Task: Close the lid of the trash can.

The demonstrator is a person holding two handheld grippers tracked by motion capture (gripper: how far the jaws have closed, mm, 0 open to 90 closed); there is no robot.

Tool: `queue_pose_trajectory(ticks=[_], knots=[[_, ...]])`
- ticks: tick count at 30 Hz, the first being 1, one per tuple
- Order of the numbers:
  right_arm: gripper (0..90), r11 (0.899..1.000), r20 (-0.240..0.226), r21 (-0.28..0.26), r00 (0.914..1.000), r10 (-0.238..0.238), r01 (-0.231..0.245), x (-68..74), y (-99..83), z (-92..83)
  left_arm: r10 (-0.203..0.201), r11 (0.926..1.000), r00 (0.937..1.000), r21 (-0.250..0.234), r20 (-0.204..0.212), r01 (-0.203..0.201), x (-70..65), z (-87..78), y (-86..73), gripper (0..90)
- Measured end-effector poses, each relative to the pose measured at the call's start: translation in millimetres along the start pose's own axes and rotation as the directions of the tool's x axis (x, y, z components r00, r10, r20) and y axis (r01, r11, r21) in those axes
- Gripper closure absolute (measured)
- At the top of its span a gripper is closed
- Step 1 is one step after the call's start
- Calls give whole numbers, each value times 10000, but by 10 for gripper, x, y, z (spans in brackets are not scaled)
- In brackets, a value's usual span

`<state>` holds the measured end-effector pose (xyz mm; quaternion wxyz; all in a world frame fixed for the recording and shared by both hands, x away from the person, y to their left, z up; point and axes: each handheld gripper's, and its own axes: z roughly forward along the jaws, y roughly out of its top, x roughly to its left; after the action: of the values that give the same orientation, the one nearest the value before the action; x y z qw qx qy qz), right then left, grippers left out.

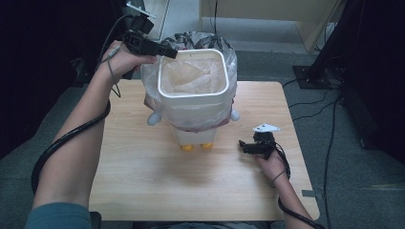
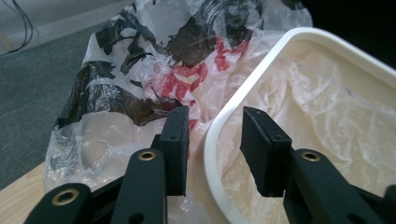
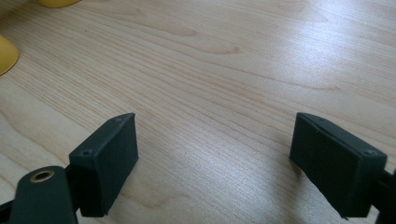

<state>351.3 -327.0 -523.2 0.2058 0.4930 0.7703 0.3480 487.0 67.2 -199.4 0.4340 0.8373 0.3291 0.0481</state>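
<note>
fingers (image 2: 212, 149) straddle bin rim (image 2: 219, 121) (bag (image 2: 140, 60) outside)

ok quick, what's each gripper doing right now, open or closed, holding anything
Left gripper: open, jaws straddling the bin rim and bag, not pressing on them.
Right gripper: wide open, empty, over the table.

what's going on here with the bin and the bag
A person is lining a small white bin on a wooden table with a clear plastic bag. The left gripper sits at the bin's rim, jaws apart, one on each side of it and not pressing. The right gripper rests open over bare table beside the bin.
</note>
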Motion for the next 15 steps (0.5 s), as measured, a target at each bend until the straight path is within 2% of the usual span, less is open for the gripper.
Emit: queue_pose_trajectory(ticks=[5,10,15], knots=[[149,10000,1,0,10000,0,0,0,0,0,215,9994,9997,275,-65,-213,-14,20,3,721],[149,10000,5,0,10000,-1,1,0,0,0,327,9994,9994,98,114,-328,-18,33,-9,733],[149,10000,7,0,10000,-3,3,0,0,0,350,9994,9994,75,85,-350,-11,32,-23,732]])
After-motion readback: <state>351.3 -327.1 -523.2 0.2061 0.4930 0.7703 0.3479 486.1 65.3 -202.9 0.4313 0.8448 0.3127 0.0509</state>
